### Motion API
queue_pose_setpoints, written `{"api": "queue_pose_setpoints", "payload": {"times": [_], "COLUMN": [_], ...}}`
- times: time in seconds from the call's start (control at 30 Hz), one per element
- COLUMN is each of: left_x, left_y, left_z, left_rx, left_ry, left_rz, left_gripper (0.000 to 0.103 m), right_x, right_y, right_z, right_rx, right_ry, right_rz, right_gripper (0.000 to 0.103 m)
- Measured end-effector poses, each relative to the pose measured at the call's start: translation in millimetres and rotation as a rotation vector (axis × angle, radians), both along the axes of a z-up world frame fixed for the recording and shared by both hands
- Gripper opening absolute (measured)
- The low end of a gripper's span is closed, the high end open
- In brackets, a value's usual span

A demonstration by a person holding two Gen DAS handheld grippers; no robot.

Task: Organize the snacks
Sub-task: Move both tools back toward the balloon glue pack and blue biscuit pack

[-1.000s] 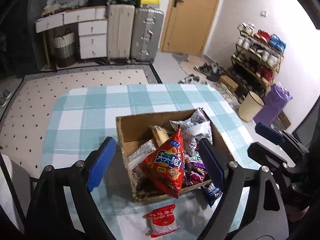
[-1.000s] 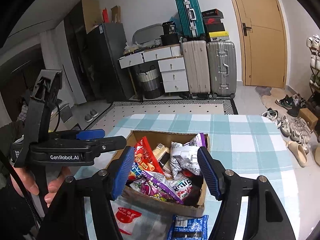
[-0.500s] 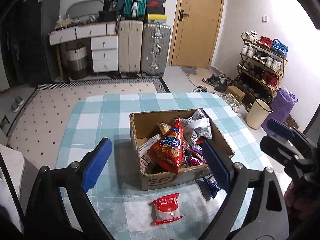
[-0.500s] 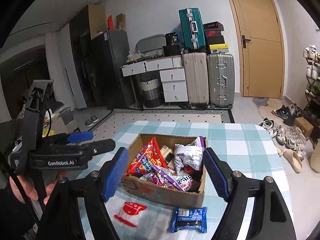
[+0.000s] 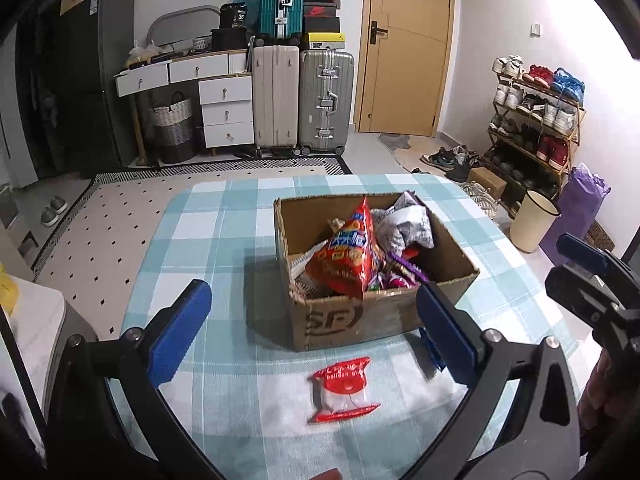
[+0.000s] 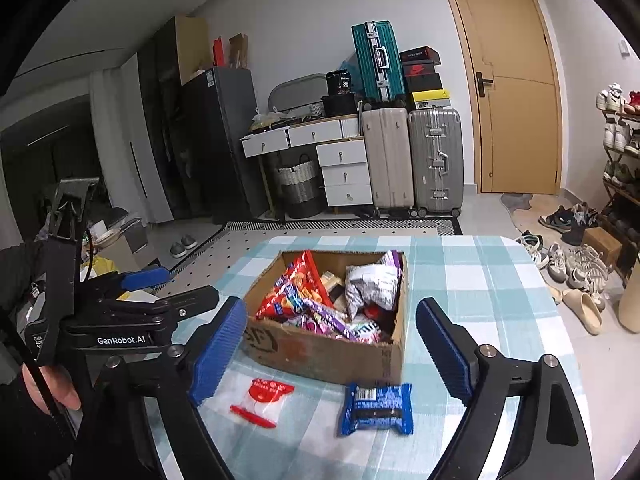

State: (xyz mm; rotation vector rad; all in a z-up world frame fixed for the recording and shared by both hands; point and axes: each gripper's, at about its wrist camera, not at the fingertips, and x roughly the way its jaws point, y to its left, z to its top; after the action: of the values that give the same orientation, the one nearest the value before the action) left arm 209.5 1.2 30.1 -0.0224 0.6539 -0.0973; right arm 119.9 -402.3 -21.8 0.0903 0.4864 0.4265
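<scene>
Counter: we see a counter (image 5: 224, 232) covered in a teal and white checked cloth, with everything for the job on it.
Box: a cardboard box (image 5: 352, 320) sits near the middle of the counter, open at the top and heaped with snack bags.
Box contents: we make out a tall red snack bag (image 5: 348, 256) standing up at the front left, a crumpled silver bag (image 5: 404, 224) behind it and purple wrappers (image 5: 400, 272) beside it.
Loose red packet: a red and white packet (image 5: 344, 388) lies flat on the cloth just in front of the box, apart from it.
Loose blue packet: a blue packet (image 6: 376, 408) lies flat near the box's front right corner, as the right wrist view shows; in the left wrist view it is mostly hidden behind a finger.
Left gripper: our left gripper (image 5: 312, 320) has its fingers (image 5: 180, 332) wide apart and opening, nothing clamped; the box and the red and white packet show between them but untouched.
Right gripper: our right gripper (image 6: 332, 344) also has its fingers (image 6: 218, 350) apart and opening, gripping nothing; the box and both loose packets lie ahead of it.
Hand: part of a hand (image 6: 52, 388) grips the left tool's handle at the left edge of the right wrist view.
</scene>
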Motion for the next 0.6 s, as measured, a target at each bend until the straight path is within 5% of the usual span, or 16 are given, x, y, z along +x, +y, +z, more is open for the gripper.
{"api": "queue_pose_setpoints", "payload": {"times": [0.6], "left_x": [-4.9], "left_y": [-2.8], "left_z": [-70.0], "left_rx": [-0.028], "left_ry": [0.099], "left_rz": [0.024], "left_gripper": [0.102], "right_x": [6.1], "right_y": [-22.7], "right_z": [-74.9], "right_rx": [0.043], "right_ry": [0.157], "right_rz": [-0.043], "right_gripper": [0.092]}}
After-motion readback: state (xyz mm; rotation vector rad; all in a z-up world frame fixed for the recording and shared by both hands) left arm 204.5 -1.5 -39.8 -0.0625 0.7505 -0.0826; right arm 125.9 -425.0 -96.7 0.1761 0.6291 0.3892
